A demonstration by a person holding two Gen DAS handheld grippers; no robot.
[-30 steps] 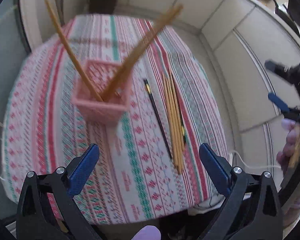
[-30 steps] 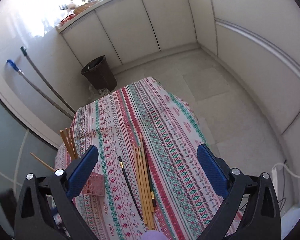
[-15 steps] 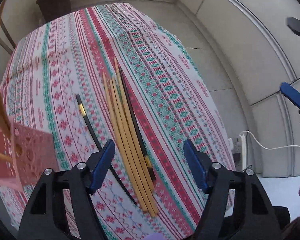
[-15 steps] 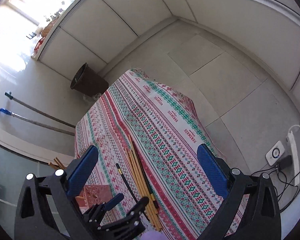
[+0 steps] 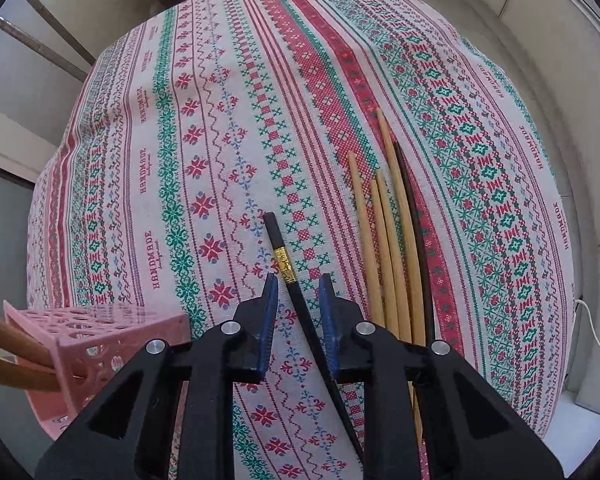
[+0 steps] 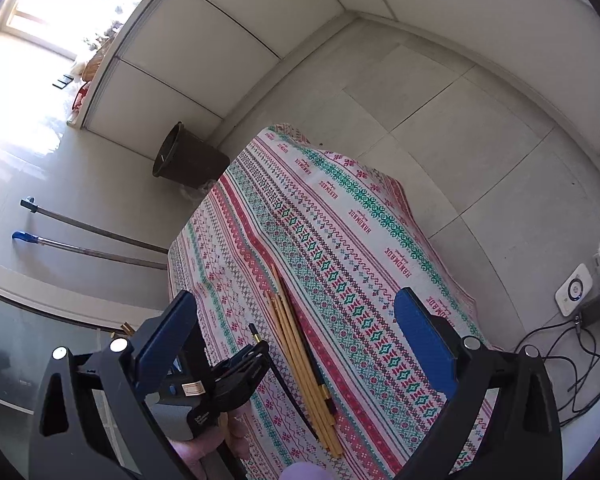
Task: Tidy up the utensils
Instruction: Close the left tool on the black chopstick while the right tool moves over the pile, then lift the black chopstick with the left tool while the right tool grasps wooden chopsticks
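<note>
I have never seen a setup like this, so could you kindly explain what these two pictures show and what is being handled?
There is no robot here: a person holds a two-finger gripper in each hand, and each carries a wide-angle camera looking along its fingers. One picture looks from the left gripper, the other from the right gripper. Below is a table under a patterned tablecloth. On it lie a black chopstick, a bundle of wooden chopsticks and a pink basket already holding some. The left jaws have just been closing around the black chopstick but do not yet press it. The right gripper is open and empty.
</note>
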